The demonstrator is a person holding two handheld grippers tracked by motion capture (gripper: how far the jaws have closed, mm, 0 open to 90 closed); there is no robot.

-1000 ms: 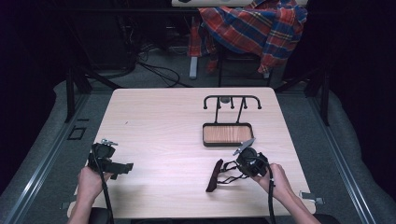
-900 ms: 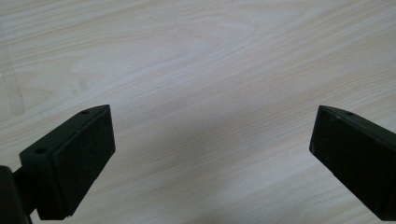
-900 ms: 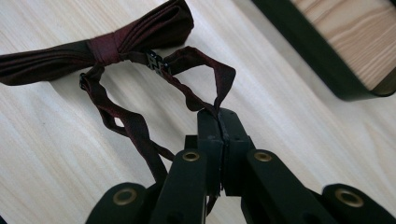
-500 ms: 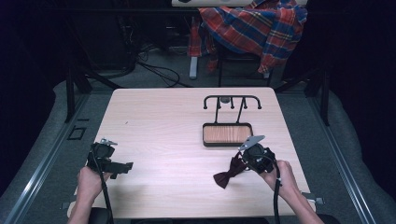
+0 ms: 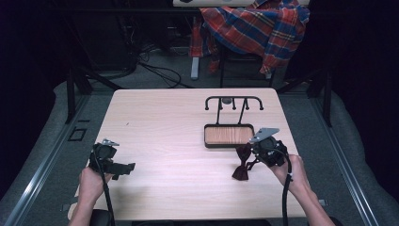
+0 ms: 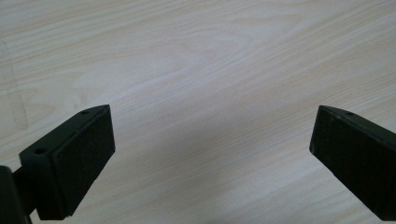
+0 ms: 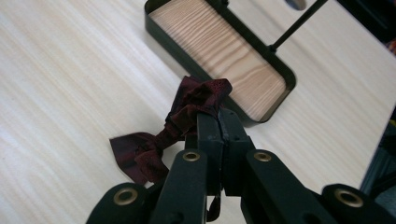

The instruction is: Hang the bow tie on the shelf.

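Note:
A dark red bow tie (image 5: 242,162) (image 7: 187,121) hangs off the table from my right gripper (image 5: 251,153) (image 7: 218,119), whose jaws are pressed together on its middle. It hangs just in front of a black stand (image 5: 234,100) whose wood-lined tray (image 5: 229,135) (image 7: 219,51) holds nothing. At the near left of the table my left gripper (image 5: 126,167) rests low in a hand, pointing right. Its black pads (image 6: 74,158) stand wide apart over bare wood, with nothing between them.
The light wooden table (image 5: 164,127) is bare between the two grippers. Beyond its far edge a plaid shirt (image 5: 254,26) drapes over a chair, with cables on the grey floor. Dark metal frames flank the table on both sides.
My right gripper has lifted the bow tie off the table and carried it toward the tray; it now hangs in the air. The left gripper has stayed put.

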